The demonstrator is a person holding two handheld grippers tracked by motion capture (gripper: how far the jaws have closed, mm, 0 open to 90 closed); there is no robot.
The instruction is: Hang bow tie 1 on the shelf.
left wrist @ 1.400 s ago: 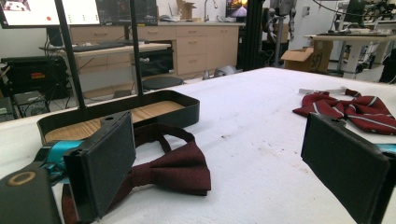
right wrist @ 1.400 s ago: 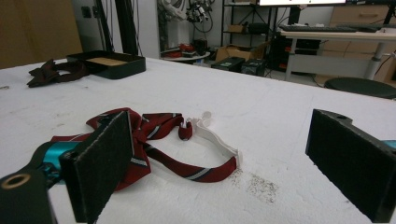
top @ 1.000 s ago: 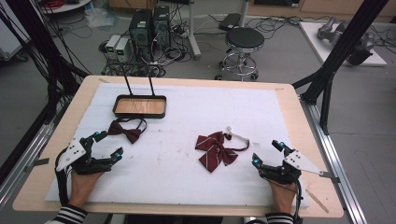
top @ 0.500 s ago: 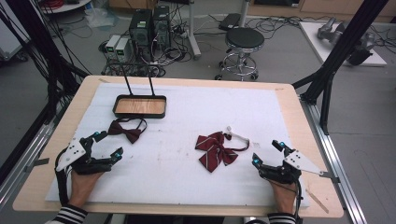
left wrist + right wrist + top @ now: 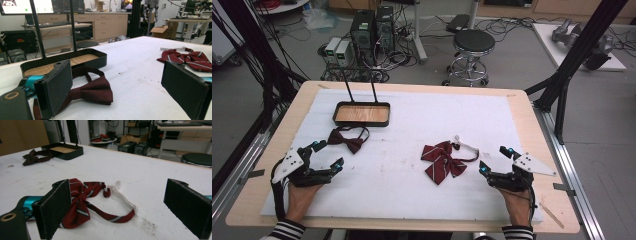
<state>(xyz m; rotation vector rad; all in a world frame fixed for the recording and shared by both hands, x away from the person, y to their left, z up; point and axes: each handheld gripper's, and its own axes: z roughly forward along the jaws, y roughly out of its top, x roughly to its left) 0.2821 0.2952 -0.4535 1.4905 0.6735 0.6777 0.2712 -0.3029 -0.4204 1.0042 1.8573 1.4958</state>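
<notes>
A dark maroon fabric bow tie (image 5: 348,139) with what seems a looped band is seen lying flat just ahead of the spread left tool (image 5: 323,156), while a red striped bow tie (image 5: 443,159) is found beside the spread right tool (image 5: 495,159) on the white padded surface (image 5: 412,125).

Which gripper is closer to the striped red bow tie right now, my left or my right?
Right. The right gripper sits open just beside the striped red bow tie, on its right. The left gripper is across the table, open next to the dark maroon bow tie.
</notes>
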